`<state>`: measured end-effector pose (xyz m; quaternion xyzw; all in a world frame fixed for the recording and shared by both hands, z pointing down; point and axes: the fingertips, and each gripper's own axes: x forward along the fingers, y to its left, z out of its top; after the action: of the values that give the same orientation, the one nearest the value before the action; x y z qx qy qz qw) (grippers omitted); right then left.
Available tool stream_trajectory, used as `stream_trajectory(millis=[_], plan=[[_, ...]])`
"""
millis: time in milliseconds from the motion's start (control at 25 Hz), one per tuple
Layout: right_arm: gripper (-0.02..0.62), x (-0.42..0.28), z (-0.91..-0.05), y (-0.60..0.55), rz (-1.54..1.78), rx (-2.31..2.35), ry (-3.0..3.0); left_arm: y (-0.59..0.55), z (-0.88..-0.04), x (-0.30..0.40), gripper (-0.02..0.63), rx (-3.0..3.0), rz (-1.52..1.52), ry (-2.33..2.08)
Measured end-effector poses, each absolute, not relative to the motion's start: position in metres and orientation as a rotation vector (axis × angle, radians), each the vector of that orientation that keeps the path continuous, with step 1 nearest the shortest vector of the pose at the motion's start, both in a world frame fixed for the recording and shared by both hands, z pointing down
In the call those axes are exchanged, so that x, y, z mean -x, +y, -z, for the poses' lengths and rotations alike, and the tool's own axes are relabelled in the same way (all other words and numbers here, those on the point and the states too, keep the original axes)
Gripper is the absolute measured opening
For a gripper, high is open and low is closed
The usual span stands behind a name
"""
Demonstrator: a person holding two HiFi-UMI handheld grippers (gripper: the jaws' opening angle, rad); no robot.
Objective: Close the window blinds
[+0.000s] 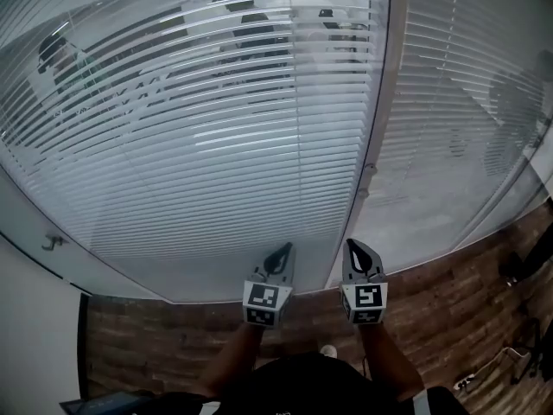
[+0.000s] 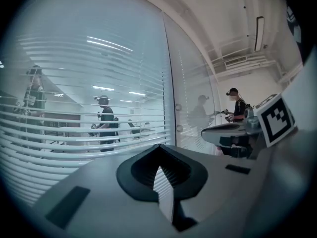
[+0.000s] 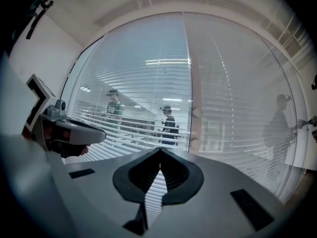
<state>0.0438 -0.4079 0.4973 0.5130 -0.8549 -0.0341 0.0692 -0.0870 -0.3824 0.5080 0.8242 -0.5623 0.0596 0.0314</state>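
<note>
White slatted blinds point(image 1: 199, 128) hang behind the glass in front of me. The left panel's slats are tilted open and people show through them. The right panel point(image 1: 449, 102) looks more veiled. A pale post point(image 1: 380, 119) between the panels carries round knobs point(image 3: 196, 113). My left gripper point(image 1: 278, 253) and right gripper point(image 1: 359, 249) are side by side low in the head view, pointing at the glass near the post's foot. Both are shut and hold nothing. The left gripper point(image 2: 159, 148) and right gripper point(image 3: 160, 150) each show closed tips with blinds beyond.
Wood-pattern floor point(image 1: 173, 335) runs along the foot of the glass. A white wall point(image 1: 34, 318) with a small hook point(image 1: 54, 242) stands at the left. Dark gear point(image 1: 518, 266) and cables point(image 1: 501, 361) lie at the right. A person point(image 2: 235, 103) stands off to the right.
</note>
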Motion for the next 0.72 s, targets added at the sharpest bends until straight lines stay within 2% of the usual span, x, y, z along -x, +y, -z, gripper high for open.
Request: stream_trajectory(millis=[240, 480, 720], plan=[[0.005, -0.049, -0.473, -0.436, 0.103, -1.62, -2.535, -0.389, -0.502, 0.084, 0.0, -2.532, -0.192, -1.763], [0.064, -0.061, -0.448, -0.471, 0.146, -1.695, -2.516, -0.394, -0.503, 0.081, 0.0, -2.521, -0.233, -1.805], [0.091, -0.069, -0.425, -0.495, 0.176, -1.741, -2.522, -0.397, -0.503, 0.082, 0.0, -2.512, -0.242, -1.812]])
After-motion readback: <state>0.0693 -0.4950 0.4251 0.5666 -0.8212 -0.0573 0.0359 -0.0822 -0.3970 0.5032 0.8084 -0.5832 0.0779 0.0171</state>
